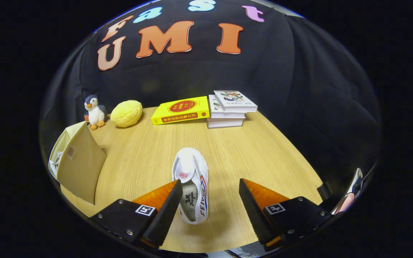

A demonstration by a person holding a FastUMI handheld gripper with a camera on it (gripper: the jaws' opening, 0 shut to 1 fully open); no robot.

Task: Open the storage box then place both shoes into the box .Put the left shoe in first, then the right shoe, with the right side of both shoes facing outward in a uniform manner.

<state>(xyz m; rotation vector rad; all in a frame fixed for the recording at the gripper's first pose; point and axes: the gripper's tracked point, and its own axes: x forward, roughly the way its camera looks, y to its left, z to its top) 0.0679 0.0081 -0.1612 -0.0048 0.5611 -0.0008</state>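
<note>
The gripper (210, 188) stood wide open, its 2 fingers (169, 206) spread well apart and holding nothing, each an orange wedge faced with a black pad and mounted on a black block carrying a small square marker. It was tilted down toward the wooden table (264, 150), with the left finger's pad just beside the heel end of a white shoe (191, 184) and the right finger well clear of it; whether the left pad actually touched the shoe could not be told. The shoe lay on the table between the fingers, nearer the left one, its toe pointing away from the gripper. It was white with a red and blue stripe and dark lettering along its side, a red mark on the tongue, and a printed grey insole showing through the opening. Off to the left, near the table's edge, stood the beige storage box (79, 166) with its flap hanging open, and something white showed inside it, too little to identify. Beyond the shoe, at the far edge of the table, sat a plush penguin (94, 111), a yellow lumpy ball (126, 113), a yellow book (180, 110), and a stack of 3 white books (229, 107) just beside it. At the right, a fingertip (343, 203) of the person's hand showed.
</note>
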